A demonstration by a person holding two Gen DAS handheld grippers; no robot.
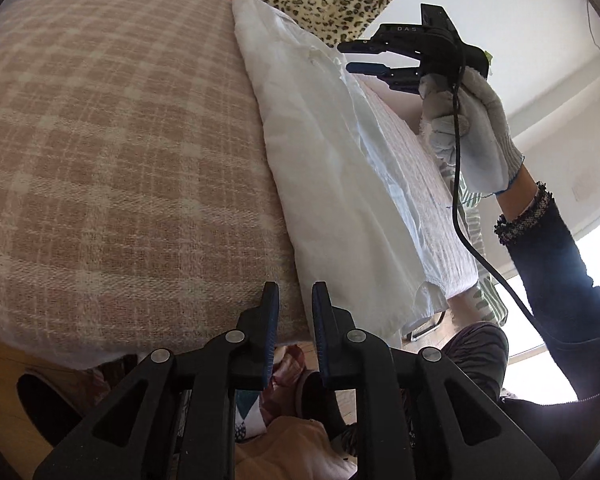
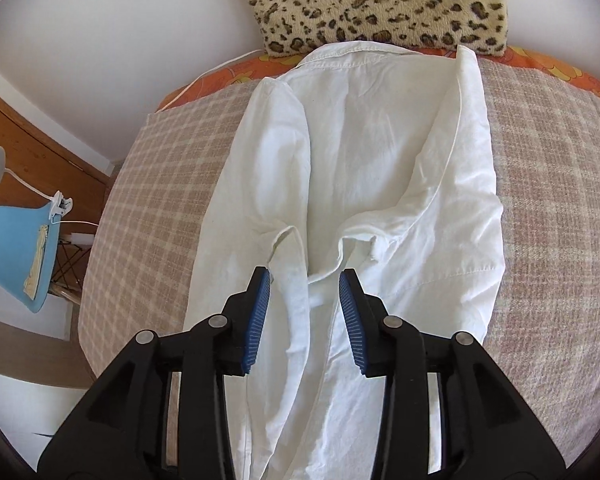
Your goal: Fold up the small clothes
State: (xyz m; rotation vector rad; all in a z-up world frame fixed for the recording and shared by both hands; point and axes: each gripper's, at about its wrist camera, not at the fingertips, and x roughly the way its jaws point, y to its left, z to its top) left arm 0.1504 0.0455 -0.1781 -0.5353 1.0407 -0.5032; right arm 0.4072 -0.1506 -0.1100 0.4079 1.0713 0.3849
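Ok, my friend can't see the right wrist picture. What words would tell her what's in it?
A white shirt lies on a checked blanket, sleeves folded in, collar towards a leopard-print pillow. The right gripper hangs over it, blue pads apart, holding nothing.

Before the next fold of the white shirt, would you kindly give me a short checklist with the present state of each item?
1. White shirt lies on the checked blanket: ok.
2. Both sides folded inward: ok.
3. Folded sides lie flat: not ok, creased.
4. Right gripper open, empty, above the shirt: ok.
5. Left gripper open, empty, near the shirt's edge: ok.
6. Shirt's lower hem reachable: cannot tell, hidden behind the gripper.
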